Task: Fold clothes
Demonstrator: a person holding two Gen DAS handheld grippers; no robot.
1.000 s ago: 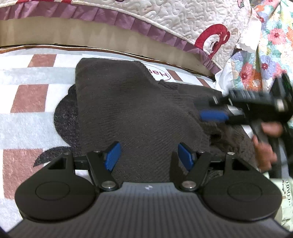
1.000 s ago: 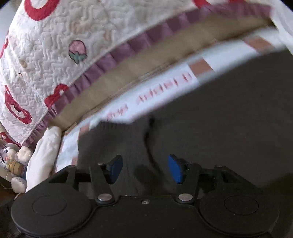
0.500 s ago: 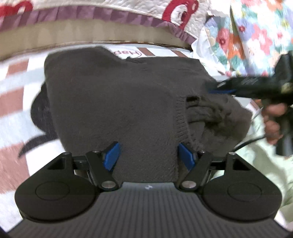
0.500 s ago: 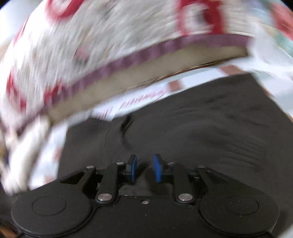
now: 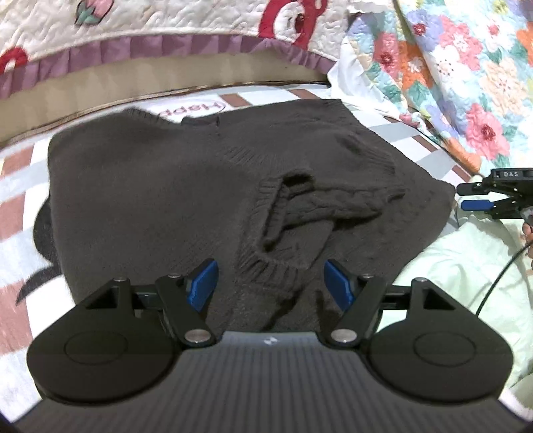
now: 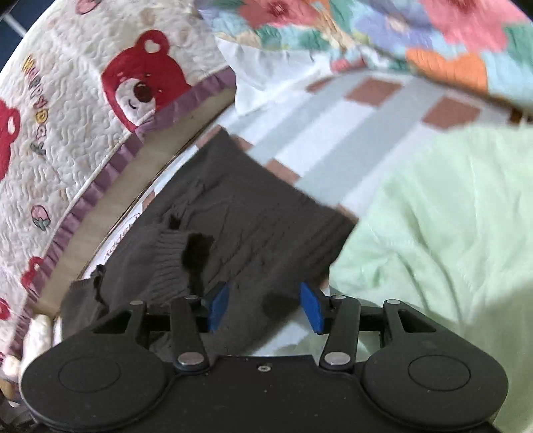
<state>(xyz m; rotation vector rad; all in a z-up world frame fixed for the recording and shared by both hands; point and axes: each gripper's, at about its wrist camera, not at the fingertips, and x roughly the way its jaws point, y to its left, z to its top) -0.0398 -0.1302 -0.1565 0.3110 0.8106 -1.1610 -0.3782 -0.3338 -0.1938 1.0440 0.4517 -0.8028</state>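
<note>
Your left gripper (image 5: 270,284) hangs over the brown sweater (image 5: 150,206), its jaws wide apart and gripping nothing; the ribbed cuff (image 5: 266,263) of a folded-in sleeve lies just ahead, between the blue pads. Your right gripper (image 6: 263,308) has its jaws opening, empty, with the sweater's (image 6: 253,226) edge lying below and ahead of them. The pale green cloth (image 6: 433,233) sits to the right of those jaws. The sweater is spread on the checked bedsheet (image 5: 20,186), well clear of the quilt (image 5: 166,23) beyond.
</note>
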